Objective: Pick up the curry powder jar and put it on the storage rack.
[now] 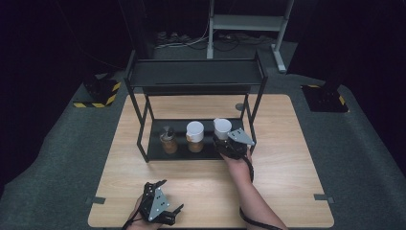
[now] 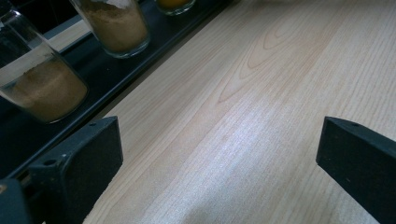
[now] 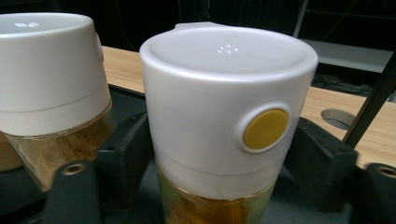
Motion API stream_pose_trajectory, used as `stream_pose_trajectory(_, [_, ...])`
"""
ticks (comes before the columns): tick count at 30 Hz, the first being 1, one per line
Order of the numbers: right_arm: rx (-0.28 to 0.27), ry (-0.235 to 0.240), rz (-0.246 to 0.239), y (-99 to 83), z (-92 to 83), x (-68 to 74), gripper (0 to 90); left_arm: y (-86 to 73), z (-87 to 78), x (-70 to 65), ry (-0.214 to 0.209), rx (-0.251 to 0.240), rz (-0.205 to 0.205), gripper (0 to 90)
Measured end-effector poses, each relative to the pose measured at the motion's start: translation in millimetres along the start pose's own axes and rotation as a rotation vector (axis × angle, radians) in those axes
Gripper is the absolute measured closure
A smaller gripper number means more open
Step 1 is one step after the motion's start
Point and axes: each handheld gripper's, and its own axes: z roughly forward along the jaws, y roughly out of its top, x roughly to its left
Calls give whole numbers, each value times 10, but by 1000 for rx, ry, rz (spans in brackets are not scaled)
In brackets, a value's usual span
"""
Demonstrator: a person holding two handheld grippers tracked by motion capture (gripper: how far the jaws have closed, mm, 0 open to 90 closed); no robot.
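A glass spice jar with a white cap [image 1: 222, 128] [image 3: 219, 93] and a yellow button stands at the right end of the black rack's lower shelf [image 1: 158, 152]. My right gripper [image 1: 223, 140] [image 3: 219, 158] reaches in from the front, its jaws on either side of the jar just below the cap and slightly off it, open. A second white-capped jar [image 1: 195, 135] [image 3: 46, 70] stands just left of it. A third jar [image 1: 168, 139] with a dark top stands further left. My left gripper [image 1: 168, 196] [image 2: 219, 158] rests open near the table's front edge, with bare wood between its jaws.
The black two-level rack [image 1: 196, 79] stands at the middle of the wooden table [image 1: 287, 158]; its thin legs flank the jars. A round hole [image 1: 239, 106] lies in the tabletop behind the rack. The left gripper view shows the jars of brown powder [image 2: 42, 88] along the shelf edge.
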Motion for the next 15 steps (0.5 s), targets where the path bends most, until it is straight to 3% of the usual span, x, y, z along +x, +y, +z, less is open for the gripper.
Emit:
stream_pose_trajectory(2, [-4,-10,12,7,-6,16,158,1,1,0,0,0,0,8])
stream_pose_trajectory(14, [-18,7,14,75,-97,2,75,13,4,-6,2,7,7,8])
stream_pose_trajectory(15, [-22,15,11,92,-118,-4,38,14,4,-8,2,8,8,8])
